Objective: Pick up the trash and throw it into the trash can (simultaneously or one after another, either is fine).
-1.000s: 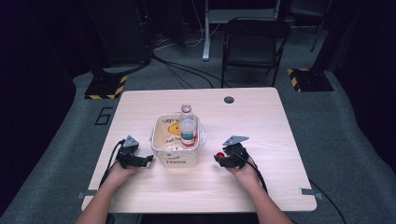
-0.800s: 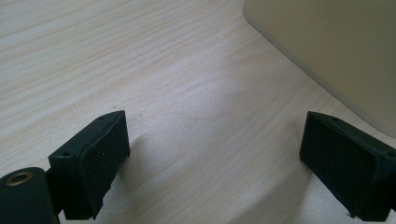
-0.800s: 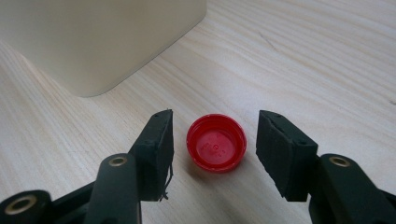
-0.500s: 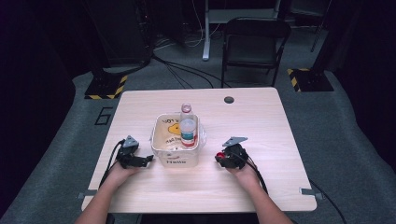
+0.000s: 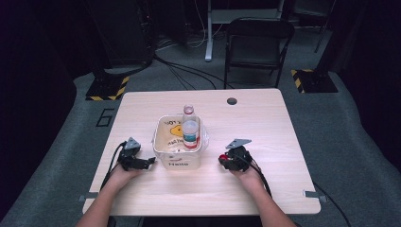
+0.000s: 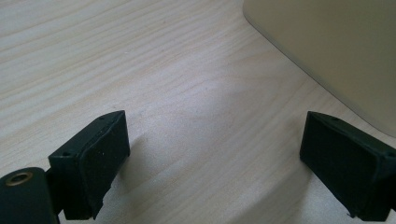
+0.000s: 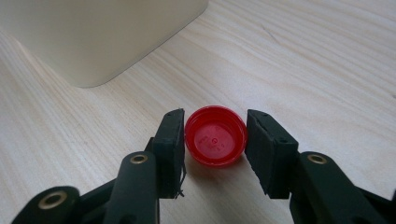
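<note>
Cap (image 7: pixel 215 142) sits just right of the tub (image 5: pixel 178 156), clamped open-side up in your right gripper (image 7: pixel 215 144), ready for lifting; your left gripper (image 6: pixel 212 158) waits released, left of the tub.

You can read "Hello" on the near wall of the cream tub (image 5: pixel 179 163) in the high view. The dark print on its inner far wall, beside a yellow figure, stays too blurred to read.

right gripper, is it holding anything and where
Right gripper pinches the red bottle cap by opposite sides of its rim, open side up. Left gripper holds nothing.
</note>
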The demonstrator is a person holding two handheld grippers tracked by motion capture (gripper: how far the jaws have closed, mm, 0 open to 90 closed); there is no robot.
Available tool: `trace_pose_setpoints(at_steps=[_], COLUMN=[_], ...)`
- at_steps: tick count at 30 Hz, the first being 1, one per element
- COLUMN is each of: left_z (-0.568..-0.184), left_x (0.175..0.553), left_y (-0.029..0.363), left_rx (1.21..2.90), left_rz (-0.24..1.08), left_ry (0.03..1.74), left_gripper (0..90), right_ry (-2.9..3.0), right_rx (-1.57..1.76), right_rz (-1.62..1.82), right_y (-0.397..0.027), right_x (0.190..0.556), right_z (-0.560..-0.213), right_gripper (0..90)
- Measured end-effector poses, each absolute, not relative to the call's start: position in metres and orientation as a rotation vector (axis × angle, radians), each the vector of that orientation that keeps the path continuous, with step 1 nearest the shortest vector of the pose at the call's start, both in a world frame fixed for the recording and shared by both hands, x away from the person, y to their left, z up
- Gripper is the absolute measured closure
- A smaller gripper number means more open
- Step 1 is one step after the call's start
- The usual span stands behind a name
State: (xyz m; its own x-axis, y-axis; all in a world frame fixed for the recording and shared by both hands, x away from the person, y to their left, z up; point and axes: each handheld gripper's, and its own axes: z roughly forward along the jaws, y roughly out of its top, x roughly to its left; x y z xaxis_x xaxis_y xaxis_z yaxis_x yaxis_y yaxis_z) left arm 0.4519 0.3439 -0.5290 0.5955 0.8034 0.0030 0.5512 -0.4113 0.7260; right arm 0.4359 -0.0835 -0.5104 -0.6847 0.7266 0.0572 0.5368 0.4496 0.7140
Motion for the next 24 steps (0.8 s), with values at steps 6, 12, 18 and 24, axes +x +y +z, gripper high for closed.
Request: trace_pose_setpoints(at_steps=[6,12,18,24], left_z=[-0.529,-0.529,-0.529,-0.529], left_x=[0.452,0.452,0.452,0.452], left_y=[0.344,0.344,0.344,0.344], left_rx=[2.125,2.127,2.128,2.126], left_rz=[0.463,0.464,0.465,0.463], left_ry=[1.066,1.064,1.061,1.062], left_gripper=[8.1,8.1,8.1,8.1], right_ry=[2.429,2.420,2.406,2.405], right_rx=[1.096,1.084,1.052,1.048], right_rz=[1.090,1.117,1.140,1.184], right_y=[-0.088,-0.089,-0.088,-0.089], right_x=[0.435,0.433,0.427,0.424], right_z=[-0.507,-0.501,-0.493,-0.485], right_gripper=[57.3,57.3,57.4,57.4])
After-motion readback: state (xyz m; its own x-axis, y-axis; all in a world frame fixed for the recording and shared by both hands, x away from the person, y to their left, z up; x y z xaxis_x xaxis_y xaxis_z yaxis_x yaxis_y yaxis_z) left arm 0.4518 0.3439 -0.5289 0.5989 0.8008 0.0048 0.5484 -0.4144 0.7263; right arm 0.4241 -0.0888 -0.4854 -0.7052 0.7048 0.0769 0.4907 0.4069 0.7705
